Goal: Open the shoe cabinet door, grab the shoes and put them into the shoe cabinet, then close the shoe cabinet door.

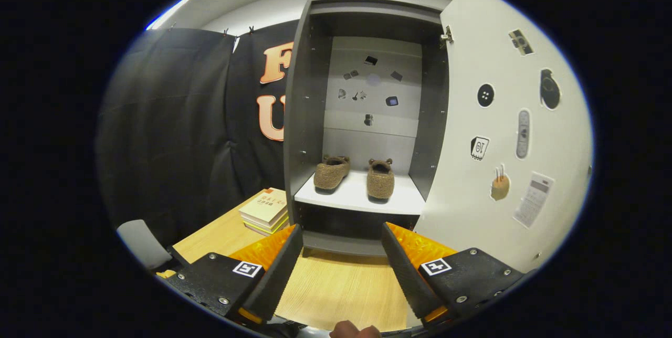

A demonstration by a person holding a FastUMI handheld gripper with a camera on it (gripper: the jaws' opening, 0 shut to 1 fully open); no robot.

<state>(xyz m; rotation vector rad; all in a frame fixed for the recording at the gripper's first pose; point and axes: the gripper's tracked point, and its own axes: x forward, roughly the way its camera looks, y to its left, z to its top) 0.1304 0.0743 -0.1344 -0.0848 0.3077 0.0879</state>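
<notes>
The grey shoe cabinet (pixel 304 117) stands open straight ahead, its white door (pixel 504 133) swung out to the right and covered in stickers. Two brown fuzzy shoes sit side by side on its white shelf (pixel 357 199): the left shoe (pixel 331 172) and the right shoe (pixel 380 178). My gripper (pixel 341 233) is open, back from the cabinet over the wooden table, with nothing between its black and orange fingers (pixel 278 270). The shoes lie beyond the fingertips.
A stack of books (pixel 266 211) lies on the wooden table (pixel 336 285) just left of the cabinet's base. A grey chair back (pixel 142 243) shows at the table's left corner. A fingertip of a hand (pixel 354 330) shows below the gripper.
</notes>
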